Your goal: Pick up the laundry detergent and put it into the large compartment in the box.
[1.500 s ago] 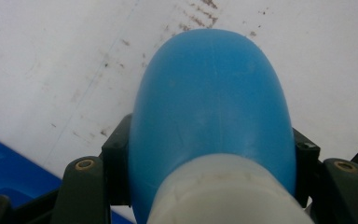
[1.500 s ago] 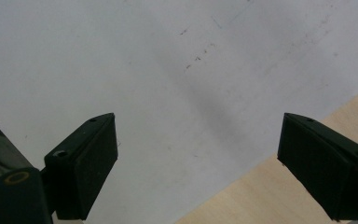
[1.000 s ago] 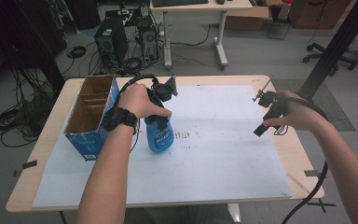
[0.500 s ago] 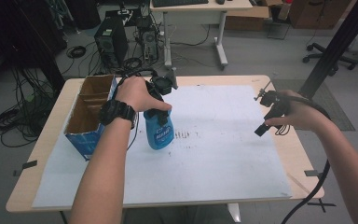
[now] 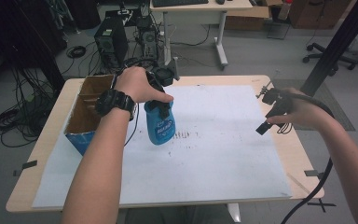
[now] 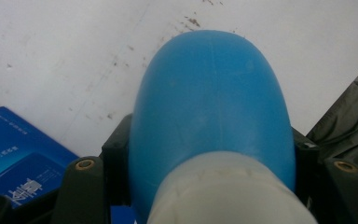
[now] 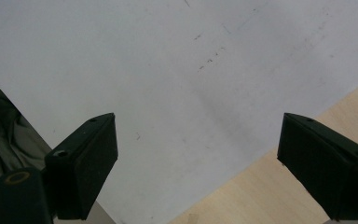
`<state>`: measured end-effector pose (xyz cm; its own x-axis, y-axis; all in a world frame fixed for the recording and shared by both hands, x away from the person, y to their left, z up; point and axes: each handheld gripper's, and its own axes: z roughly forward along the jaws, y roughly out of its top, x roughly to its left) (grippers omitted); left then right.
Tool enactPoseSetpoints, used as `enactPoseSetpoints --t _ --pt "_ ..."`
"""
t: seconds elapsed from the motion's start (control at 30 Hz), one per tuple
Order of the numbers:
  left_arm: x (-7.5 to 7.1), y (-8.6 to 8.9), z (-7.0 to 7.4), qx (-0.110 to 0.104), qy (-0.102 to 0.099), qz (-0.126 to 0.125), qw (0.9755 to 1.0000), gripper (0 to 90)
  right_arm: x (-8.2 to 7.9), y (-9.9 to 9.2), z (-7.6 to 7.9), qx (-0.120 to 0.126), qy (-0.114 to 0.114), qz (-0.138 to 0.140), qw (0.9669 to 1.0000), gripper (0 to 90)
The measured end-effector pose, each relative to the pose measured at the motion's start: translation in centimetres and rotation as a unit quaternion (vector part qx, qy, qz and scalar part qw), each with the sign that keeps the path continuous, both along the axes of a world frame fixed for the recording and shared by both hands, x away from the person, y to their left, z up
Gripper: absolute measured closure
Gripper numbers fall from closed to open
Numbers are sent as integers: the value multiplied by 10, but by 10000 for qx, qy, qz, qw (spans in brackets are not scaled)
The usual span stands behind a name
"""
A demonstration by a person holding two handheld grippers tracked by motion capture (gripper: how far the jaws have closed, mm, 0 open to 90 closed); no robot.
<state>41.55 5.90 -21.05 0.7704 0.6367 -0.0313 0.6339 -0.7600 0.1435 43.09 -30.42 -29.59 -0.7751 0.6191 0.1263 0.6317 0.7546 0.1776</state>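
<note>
Blue plastic bottle (image 5: 160, 127), pale collar at the neck, clamped at its upper body between the jaws of the left gripper (image 5: 161, 105); it hangs below that gripper, base downward, over the white sheet (image 5: 223, 154) on the surface (image 5: 303, 158). In the left gripper view the bottle (image 6: 212, 112) bulges out between both jaws, the marked sheet (image 6: 65, 51) beyond it.

Box (image 5: 86, 116), cardboard with blue sides, open-topped: stands just beside the left gripper, on its outer side, near the surface's edge. A blue corner of it (image 6: 18, 154) appears beside the jaw in the left gripper view.

Right gripper (image 5: 268, 116), held in the right hand (image 5: 298, 112), well apart from the bottle: jaws stand wide apart with nothing between them. Below it, in its own view, lie the sheet (image 7: 177, 70) and bare pale wood of the surface (image 7: 261, 196).
</note>
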Motion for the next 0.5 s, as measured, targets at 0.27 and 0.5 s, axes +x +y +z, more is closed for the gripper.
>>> enactPoseSetpoints --t 0.27,0.5 --pt "1 1 13 12 -26 -28 10000 378 0 3 4 -10 8 8 10000 120" --pt "1 4 23 4 -22 29 10000 378 1 6 7 -5 10 37 10000 120"
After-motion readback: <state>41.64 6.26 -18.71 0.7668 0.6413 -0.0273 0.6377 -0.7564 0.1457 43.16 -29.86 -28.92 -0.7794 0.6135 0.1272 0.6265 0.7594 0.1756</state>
